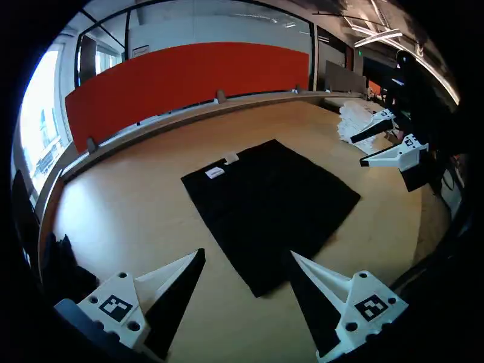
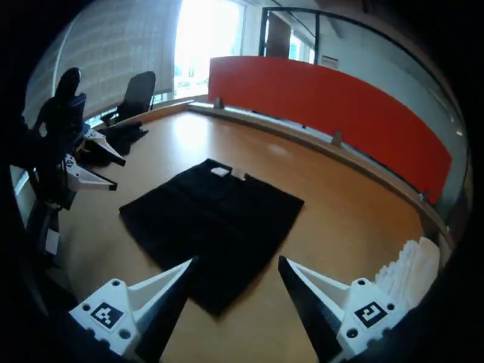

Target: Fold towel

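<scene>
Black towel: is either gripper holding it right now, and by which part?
Nothing is held. The left gripper and the right gripper are both open, with nothing between their fingers; the black towel lies spread on the table.

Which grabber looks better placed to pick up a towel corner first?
Probably the right gripper: open, with a corner of the black towel reaching deeper between its fingers. The left gripper, also open, has a corner only just past its tips.

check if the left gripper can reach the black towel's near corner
Probably yes: the left gripper is open, the towel lies flat on the table just ahead, and nothing stands between.
</scene>
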`<act>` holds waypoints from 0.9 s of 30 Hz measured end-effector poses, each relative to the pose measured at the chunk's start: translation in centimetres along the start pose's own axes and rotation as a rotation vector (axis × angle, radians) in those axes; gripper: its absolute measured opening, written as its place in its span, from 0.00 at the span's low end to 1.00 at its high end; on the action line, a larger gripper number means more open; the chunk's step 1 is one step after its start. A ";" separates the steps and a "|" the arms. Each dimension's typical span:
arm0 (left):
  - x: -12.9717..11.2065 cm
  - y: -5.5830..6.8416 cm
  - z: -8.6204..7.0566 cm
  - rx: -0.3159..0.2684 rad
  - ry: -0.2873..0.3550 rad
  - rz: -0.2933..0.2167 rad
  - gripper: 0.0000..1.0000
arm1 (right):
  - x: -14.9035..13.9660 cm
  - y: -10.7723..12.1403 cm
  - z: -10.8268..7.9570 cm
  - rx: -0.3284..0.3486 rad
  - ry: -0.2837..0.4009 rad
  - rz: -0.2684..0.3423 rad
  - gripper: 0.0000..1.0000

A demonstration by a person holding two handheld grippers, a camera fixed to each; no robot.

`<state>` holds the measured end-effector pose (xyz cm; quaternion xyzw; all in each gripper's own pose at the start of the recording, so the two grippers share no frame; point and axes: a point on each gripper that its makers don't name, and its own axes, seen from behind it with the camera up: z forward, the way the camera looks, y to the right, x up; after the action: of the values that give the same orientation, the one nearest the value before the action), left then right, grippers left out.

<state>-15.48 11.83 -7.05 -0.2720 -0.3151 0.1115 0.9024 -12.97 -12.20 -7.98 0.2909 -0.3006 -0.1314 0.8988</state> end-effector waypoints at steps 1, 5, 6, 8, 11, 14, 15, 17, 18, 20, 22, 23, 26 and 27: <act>-0.4 0.1 0.2 -0.003 -0.008 0.003 0.93 | -0.4 -0.2 0.2 0.003 -0.007 -0.002 1.00; -1.8 0.6 1.0 -0.020 -0.039 0.015 0.93 | -1.9 -1.0 0.9 0.018 -0.036 -0.005 1.00; -2.1 0.7 1.1 -0.024 -0.046 0.016 0.93 | -2.2 -1.2 1.0 0.022 -0.040 -0.004 1.00; -2.7 1.0 1.4 -0.032 -0.060 0.019 0.94 | -2.8 -1.6 1.3 0.031 -0.050 -0.003 1.00; -3.6 1.3 1.8 -0.042 -0.080 0.021 0.94 | -3.7 -2.0 1.6 0.040 -0.065 -0.001 1.00; -4.3 1.6 2.1 -0.054 -0.098 0.019 0.94 | -4.6 -2.3 1.9 0.046 -0.081 -0.001 1.00; -4.6 1.7 2.1 -0.058 -0.103 0.017 0.94 | -4.9 -2.3 2.0 0.048 -0.087 -0.001 1.00; -5.0 1.9 2.3 -0.066 -0.115 0.012 0.93 | -5.5 -2.4 2.2 0.052 -0.098 -0.002 1.00; -5.2 2.0 2.4 -0.069 -0.120 0.010 0.93 | -5.8 -2.4 2.2 0.053 -0.103 -0.002 1.00; -5.6 2.2 2.5 -0.074 -0.132 0.006 0.94 | -6.3 -2.4 2.4 0.055 -0.115 -0.003 1.00; -5.9 2.3 2.7 -0.076 -0.143 0.005 0.94 | -6.8 -2.4 2.4 0.058 -0.123 -0.004 1.00; -6.1 2.3 2.8 -0.076 -0.149 0.004 0.94 | -7.0 -2.3 2.4 0.059 -0.128 -0.005 1.00; -6.5 2.7 3.0 -0.089 -0.168 -0.002 0.93 | -7.5 -2.2 2.5 0.063 -0.137 -0.009 0.99; -6.6 2.8 3.1 -0.090 -0.171 -0.004 0.93 | -7.6 -2.2 2.6 0.065 -0.139 -0.010 0.99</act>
<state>-22.61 12.97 -9.91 -0.3013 -0.3962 0.1180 0.8593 -20.67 -11.94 -11.18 0.3118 -0.3650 -0.1459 0.8650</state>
